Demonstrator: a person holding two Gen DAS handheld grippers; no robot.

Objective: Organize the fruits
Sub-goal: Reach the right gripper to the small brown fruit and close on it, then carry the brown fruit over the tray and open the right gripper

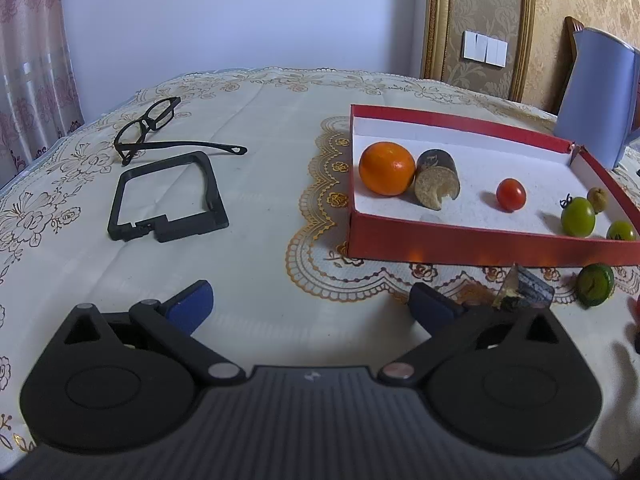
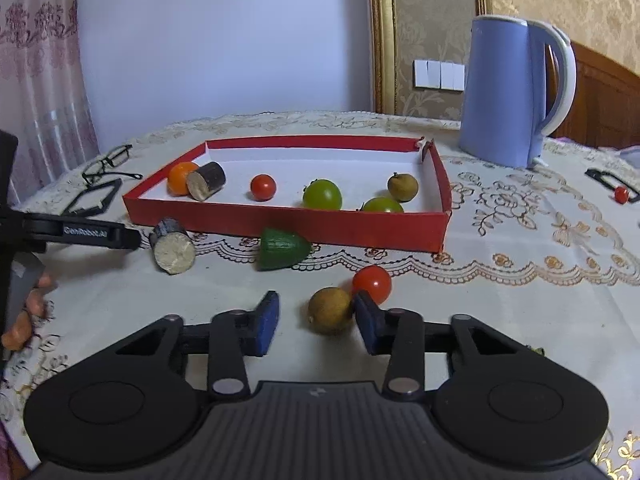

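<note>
A red box point(image 2: 288, 224) with a white floor holds an orange point(image 2: 181, 178), a dark cut cane piece point(image 2: 206, 187), a red tomato point(image 2: 263, 187), two green tomatoes point(image 2: 322, 195) and a brown longan point(image 2: 402, 187). In front of it on the cloth lie a second cane piece point(image 2: 173, 246), a green cucumber end point(image 2: 282, 249), a red tomato point(image 2: 372, 282) and a brown longan point(image 2: 330, 310). My right gripper point(image 2: 316, 322) is open, the longan between its pads, touching the right pad. My left gripper point(image 1: 310, 306) is open and empty, left of the box point(image 1: 460, 240).
Black glasses point(image 1: 152, 128) and a black square frame point(image 1: 168, 200) lie left of the box. A blue kettle point(image 2: 516, 92) stands behind the box's right end. A small red fruit point(image 2: 621, 194) and a black frame lie at the far right.
</note>
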